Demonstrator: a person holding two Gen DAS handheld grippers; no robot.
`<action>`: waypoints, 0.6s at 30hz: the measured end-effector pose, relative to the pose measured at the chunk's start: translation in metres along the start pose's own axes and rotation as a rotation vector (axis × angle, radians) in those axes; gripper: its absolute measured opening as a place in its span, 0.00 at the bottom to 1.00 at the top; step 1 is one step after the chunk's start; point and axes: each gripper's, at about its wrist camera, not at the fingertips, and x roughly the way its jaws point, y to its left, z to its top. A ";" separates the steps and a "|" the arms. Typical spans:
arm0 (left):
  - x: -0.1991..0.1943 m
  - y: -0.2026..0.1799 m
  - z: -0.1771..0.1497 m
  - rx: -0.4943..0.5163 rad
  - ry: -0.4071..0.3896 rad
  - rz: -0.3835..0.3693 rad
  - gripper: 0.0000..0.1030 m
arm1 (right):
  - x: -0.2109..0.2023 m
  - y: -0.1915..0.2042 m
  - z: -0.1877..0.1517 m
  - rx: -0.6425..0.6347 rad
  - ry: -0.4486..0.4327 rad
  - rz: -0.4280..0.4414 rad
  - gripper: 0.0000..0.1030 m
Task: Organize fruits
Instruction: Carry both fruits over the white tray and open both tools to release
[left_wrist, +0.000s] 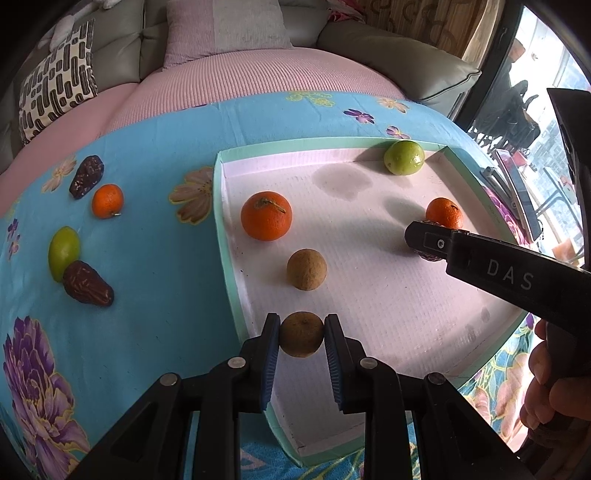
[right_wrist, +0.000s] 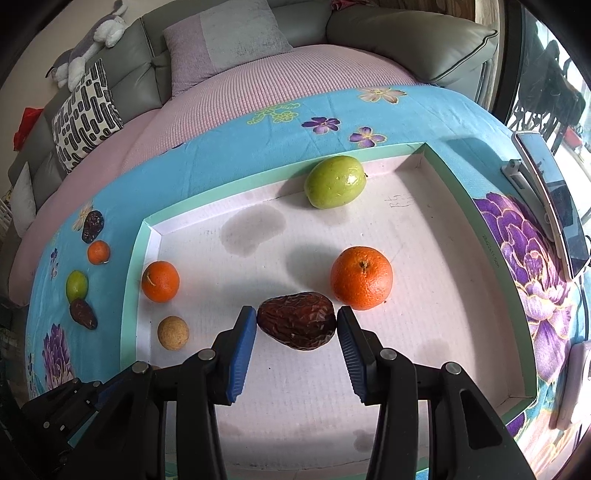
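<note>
Left hand-held gripper (left_wrist: 301, 334), bottom centre of the left view, is clamped on a small brown fruit (left_wrist: 301, 334), both blue pads touching its sides; the fruit sits just inside the tray's (left_wrist: 223, 236) near-left rim, likely being carried in to join the matching brown fruit (left_wrist: 306, 269) just above it in frame. Right hand-held gripper (right_wrist: 297, 325), bottom centre of the right view, has its pads at either end of a date (right_wrist: 297, 325), in contact or nearly so on the left, a thin gap on the right; I cannot tell whether it grips or has let go. The date lies on the tray floor just beside the large orange (right_wrist: 361, 277). A green fruit (right_wrist: 335, 181) rests against the tray's far wall, a smaller orange (right_wrist: 160, 281) near its left wall. Still out on the blue floral cloth (left_wrist: 155, 258), left of frame: two dates (left_wrist: 87, 288), an orange (left_wrist: 107, 201), a green fruit (left_wrist: 63, 253). Judgement: sorting about half done. Writing: "DAS" on the right gripper's arm in the left view; pencil marks on the tray floor and small print on its right rim, both unreadable.
</note>
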 end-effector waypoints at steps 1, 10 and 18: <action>0.000 0.000 0.000 -0.001 0.002 0.001 0.25 | 0.000 0.000 0.000 0.002 0.001 -0.001 0.46; 0.002 -0.001 0.000 -0.002 0.007 0.005 0.26 | 0.001 0.001 0.000 0.004 0.001 -0.002 0.46; 0.004 -0.001 0.000 0.002 0.013 0.002 0.26 | 0.001 0.000 0.000 0.004 0.001 -0.002 0.46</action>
